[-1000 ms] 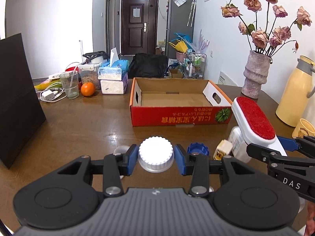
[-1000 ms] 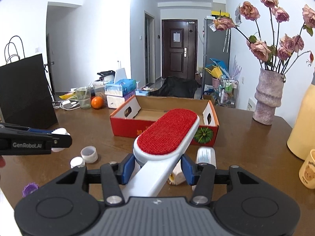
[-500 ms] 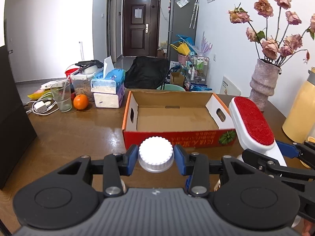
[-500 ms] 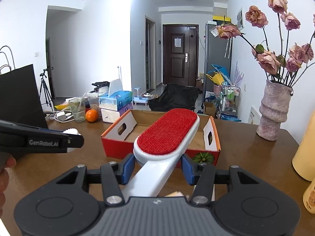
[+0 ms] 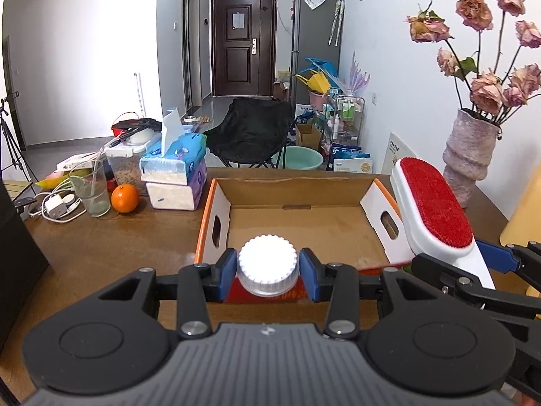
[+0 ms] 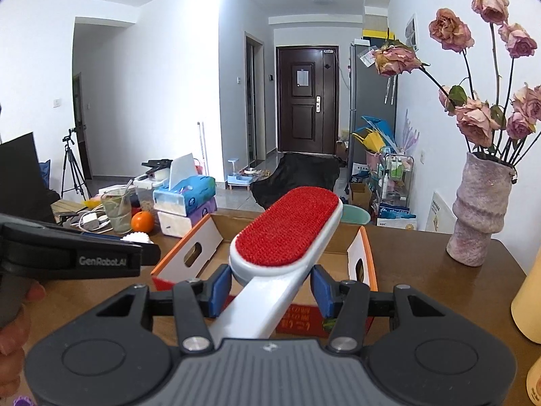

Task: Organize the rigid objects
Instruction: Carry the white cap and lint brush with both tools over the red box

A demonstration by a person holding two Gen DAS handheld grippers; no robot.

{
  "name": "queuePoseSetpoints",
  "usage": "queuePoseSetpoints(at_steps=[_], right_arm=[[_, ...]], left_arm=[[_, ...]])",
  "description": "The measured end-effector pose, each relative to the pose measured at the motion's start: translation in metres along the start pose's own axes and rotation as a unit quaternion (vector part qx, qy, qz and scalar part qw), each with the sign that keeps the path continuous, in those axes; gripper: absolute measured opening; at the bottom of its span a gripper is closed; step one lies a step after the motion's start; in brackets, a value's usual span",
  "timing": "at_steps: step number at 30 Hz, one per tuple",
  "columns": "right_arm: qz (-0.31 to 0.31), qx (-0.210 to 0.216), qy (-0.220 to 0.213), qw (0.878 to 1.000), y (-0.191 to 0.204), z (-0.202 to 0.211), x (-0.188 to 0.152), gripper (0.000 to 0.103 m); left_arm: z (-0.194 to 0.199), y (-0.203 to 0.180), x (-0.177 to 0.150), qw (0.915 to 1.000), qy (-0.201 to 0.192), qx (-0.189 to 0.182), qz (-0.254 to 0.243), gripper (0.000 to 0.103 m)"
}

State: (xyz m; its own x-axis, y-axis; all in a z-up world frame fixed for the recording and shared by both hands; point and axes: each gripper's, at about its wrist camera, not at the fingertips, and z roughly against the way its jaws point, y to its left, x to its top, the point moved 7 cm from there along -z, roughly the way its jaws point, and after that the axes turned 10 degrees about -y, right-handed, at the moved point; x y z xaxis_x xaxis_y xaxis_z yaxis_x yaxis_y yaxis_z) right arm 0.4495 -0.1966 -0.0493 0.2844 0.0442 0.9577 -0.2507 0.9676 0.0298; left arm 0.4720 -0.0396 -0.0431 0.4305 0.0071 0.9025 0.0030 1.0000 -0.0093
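Note:
My left gripper [image 5: 267,274] is shut on a white ribbed bottle cap [image 5: 267,264], held above the near wall of an open cardboard box [image 5: 297,223] with red-orange sides. The box floor is bare. My right gripper [image 6: 268,286] is shut on a white lint brush with a red pad [image 6: 287,228], held by its handle with the pad pointing over the box [image 6: 361,264]. In the left wrist view the brush [image 5: 432,206] hangs over the box's right wall with the right gripper [image 5: 487,270] behind it. The left gripper [image 6: 77,257] shows at the left of the right wrist view, the cap [image 6: 136,237] at its tip.
On the brown table [image 5: 111,247] stand stacked tissue boxes [image 5: 175,172], an orange [image 5: 125,198], a glass [image 5: 91,189] and chargers at the far left. A vase of dried roses [image 5: 470,159] and a yellow jug [image 6: 527,301] stand at the right. A black panel [image 5: 17,253] rises at the left.
Both grippers have moved forward and slightly up toward the box, carrying the cap and the brush. The loose items on the near table have dropped out of view.

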Motion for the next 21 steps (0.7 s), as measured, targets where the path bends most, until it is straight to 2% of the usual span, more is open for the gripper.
queuePoseSetpoints(at_steps=[14, 21], right_arm=[[-0.017, -0.002, 0.017, 1.000, -0.026, -0.072, 0.013, 0.051], [-0.028, -0.002, 0.038, 0.999, -0.040, -0.116, 0.009, 0.051]], left_arm=[[-0.071, 0.001, 0.026, 0.9995, 0.018, 0.025, 0.003, 0.042], [-0.122, 0.003, 0.027, 0.9980, 0.046, 0.042, 0.000, 0.042]])
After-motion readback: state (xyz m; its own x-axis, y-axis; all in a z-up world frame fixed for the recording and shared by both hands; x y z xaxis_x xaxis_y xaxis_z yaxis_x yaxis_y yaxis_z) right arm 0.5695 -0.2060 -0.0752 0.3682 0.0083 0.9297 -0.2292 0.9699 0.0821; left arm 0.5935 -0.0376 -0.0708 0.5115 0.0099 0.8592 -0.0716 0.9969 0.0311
